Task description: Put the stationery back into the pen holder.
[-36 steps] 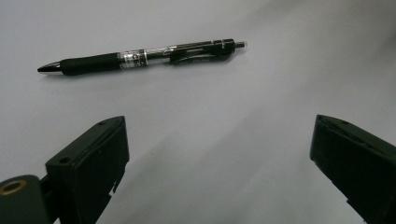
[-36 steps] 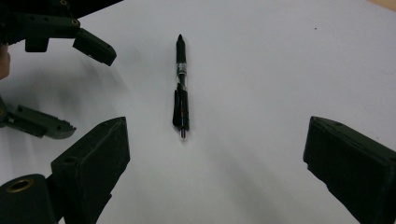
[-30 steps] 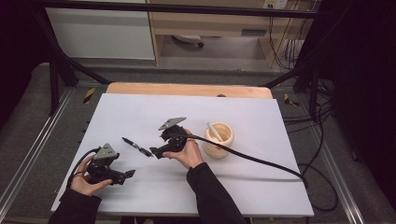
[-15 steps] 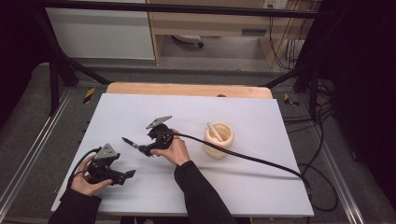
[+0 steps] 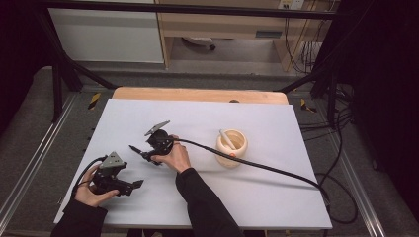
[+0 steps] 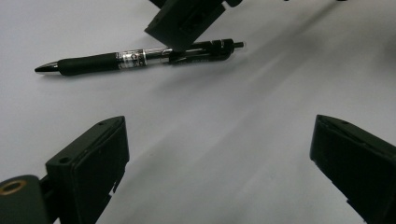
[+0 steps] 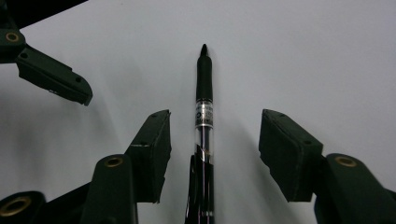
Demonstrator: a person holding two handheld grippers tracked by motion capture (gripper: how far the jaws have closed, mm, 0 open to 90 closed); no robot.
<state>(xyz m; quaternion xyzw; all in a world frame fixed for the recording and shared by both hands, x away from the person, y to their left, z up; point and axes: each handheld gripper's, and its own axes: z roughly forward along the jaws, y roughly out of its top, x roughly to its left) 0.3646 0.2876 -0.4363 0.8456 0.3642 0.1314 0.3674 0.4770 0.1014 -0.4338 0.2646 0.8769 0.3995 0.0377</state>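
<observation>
A black pen [image 7: 204, 107] with a clear barrel lies flat on the white table [image 5: 276, 187], left of centre. My right gripper [image 7: 215, 114] straddles its rear half. The jaws have just been closing, with a gap still on each side of the pen, so the pads are not pressing it. In the high view the right gripper [image 5: 146, 155] points left over the pen [image 5: 134, 148]. My left gripper [image 5: 136, 185] rests open near the front left, held in a hand, empty. In its own view the left gripper [image 6: 219, 125] faces the pen [image 6: 140, 58] lying crosswise farther off.
A cream mortar [image 5: 231, 145] with a pestle leaning in it stands right of centre. The right gripper's black cable [image 5: 257, 165] trails across the table to its right edge. A wooden strip [image 5: 197, 95] borders the far edge.
The right gripper moved left and lower onto the pen, and its jaws narrowed around it. The left gripper stayed still.
</observation>
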